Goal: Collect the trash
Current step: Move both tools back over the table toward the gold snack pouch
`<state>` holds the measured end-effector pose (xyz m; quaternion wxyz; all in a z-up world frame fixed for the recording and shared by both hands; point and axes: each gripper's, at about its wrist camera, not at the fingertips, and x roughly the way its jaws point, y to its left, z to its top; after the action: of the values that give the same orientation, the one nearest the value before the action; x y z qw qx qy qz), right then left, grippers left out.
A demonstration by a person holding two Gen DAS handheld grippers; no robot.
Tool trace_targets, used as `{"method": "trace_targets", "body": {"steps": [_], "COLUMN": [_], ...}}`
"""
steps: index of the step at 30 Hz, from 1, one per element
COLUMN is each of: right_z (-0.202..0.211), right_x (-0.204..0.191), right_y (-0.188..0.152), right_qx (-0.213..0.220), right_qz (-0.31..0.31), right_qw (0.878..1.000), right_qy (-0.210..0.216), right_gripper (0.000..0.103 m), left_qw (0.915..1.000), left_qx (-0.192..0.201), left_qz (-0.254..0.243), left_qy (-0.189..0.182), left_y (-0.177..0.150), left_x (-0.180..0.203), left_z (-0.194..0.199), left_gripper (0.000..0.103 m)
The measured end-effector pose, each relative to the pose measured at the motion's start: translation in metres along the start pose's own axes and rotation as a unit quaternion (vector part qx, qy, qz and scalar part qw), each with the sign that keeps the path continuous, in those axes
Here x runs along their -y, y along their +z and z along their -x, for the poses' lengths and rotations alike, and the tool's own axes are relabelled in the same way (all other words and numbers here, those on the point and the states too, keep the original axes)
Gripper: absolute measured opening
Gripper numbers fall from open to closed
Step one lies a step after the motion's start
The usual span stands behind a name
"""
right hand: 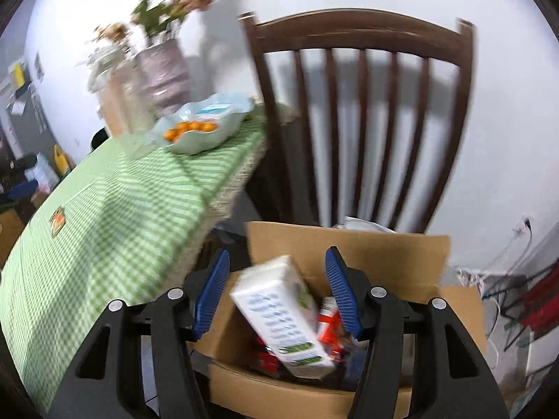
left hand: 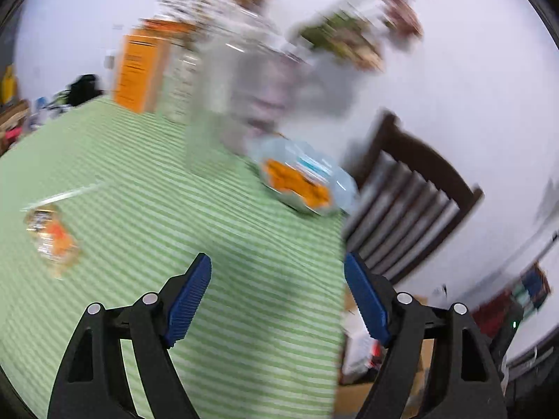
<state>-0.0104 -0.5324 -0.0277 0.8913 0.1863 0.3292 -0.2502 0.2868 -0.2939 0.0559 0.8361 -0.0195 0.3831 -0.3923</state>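
In the right wrist view my right gripper (right hand: 277,289) is open above a cardboard box (right hand: 349,255) on the chair. A white carton (right hand: 283,317) with blue and green print lies tilted between the fingers, touching neither, over red wrappers (right hand: 330,328) in the box. In the blurred left wrist view my left gripper (left hand: 277,293) is open and empty over the green checked tablecloth (left hand: 174,209). A crumpled orange and silver wrapper (left hand: 52,237) lies on the cloth to its left; it also shows in the right wrist view (right hand: 57,220).
A pale blue bowl (left hand: 342,188) of oranges stands near the table's far corner, also in the right wrist view (right hand: 223,118). An orange box (left hand: 139,66), jars and a flower vase (right hand: 167,73) stand behind it. A dark wooden chair (right hand: 363,35) stands beside the table.
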Motion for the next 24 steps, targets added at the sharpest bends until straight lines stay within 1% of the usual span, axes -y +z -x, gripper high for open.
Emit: {"method": "trace_targets", "body": {"steps": [1, 2, 4, 6, 7, 10, 12, 13, 15, 17, 18, 19, 21, 24], "right_z": [-0.004, -0.006, -0.012, -0.021, -0.024, -0.039, -0.051, -0.059, -0.073, -0.091, -0.098, -0.109, -0.127, -0.149], "right_x": [-0.014, -0.025, -0.05, -0.083, -0.095, -0.156, -0.201, -0.231, -0.276, -0.332, -0.348, -0.374, -0.415, -0.454], "right_y": [0.004, 0.007, 0.016, 0.027, 0.031, 0.045, 0.051, 0.053, 0.053, 0.051, 0.05, 0.047, 0.041, 0.037], "right_qx": [0.0, 0.001, 0.007, 0.011, 0.011, 0.009, 0.006, 0.003, -0.004, -0.02, -0.027, -0.039, -0.055, -0.071], "right_qz": [0.012, 0.021, 0.039, 0.06, 0.069, 0.116, 0.155, 0.177, 0.21, 0.248, 0.258, 0.277, 0.311, 0.334], "right_qw": [1.0, 1.0, 0.999, 0.997, 0.996, 0.989, 0.98, 0.973, 0.961, 0.945, 0.94, 0.931, 0.916, 0.905], "right_qy": [0.004, 0.009, 0.024, 0.044, 0.053, 0.096, 0.125, 0.147, 0.178, 0.211, 0.221, 0.234, 0.245, 0.255], "right_gripper": [0.056, 0.056, 0.056, 0.058, 0.059, 0.062, 0.065, 0.066, 0.068, 0.068, 0.068, 0.068, 0.068, 0.068], "left_qw": [0.9999, 0.9994, 0.9962, 0.9879, 0.9841, 0.9707, 0.9579, 0.9541, 0.9473, 0.9406, 0.9379, 0.9368, 0.9347, 0.9329], "left_qx": [0.004, 0.01, 0.013, 0.037, 0.046, 0.066, 0.078, 0.08, 0.084, 0.09, 0.091, 0.091, 0.086, 0.079], "left_qz": [0.005, 0.014, 0.032, 0.052, 0.063, 0.121, 0.161, 0.172, 0.196, 0.222, 0.234, 0.241, 0.25, 0.246], "left_qy": [0.011, 0.03, 0.08, 0.141, 0.16, 0.197, 0.225, 0.231, 0.239, 0.241, 0.24, 0.237, 0.237, 0.25], "left_y": [0.004, 0.01, 0.022, 0.03, 0.032, 0.03, 0.024, 0.022, 0.015, 0.008, 0.004, -0.001, -0.004, -0.01], "left_x": [-0.014, -0.036, -0.073, -0.115, -0.13, -0.189, -0.223, -0.234, -0.256, -0.277, -0.286, -0.292, -0.3, -0.307], "left_z": [0.005, 0.013, 0.024, 0.043, 0.051, 0.081, 0.098, 0.104, 0.115, 0.123, 0.125, 0.127, 0.126, 0.125], "left_gripper": [0.076, 0.076, 0.076, 0.076, 0.076, 0.076, 0.076, 0.076, 0.076, 0.076, 0.076, 0.076, 0.076, 0.076]}}
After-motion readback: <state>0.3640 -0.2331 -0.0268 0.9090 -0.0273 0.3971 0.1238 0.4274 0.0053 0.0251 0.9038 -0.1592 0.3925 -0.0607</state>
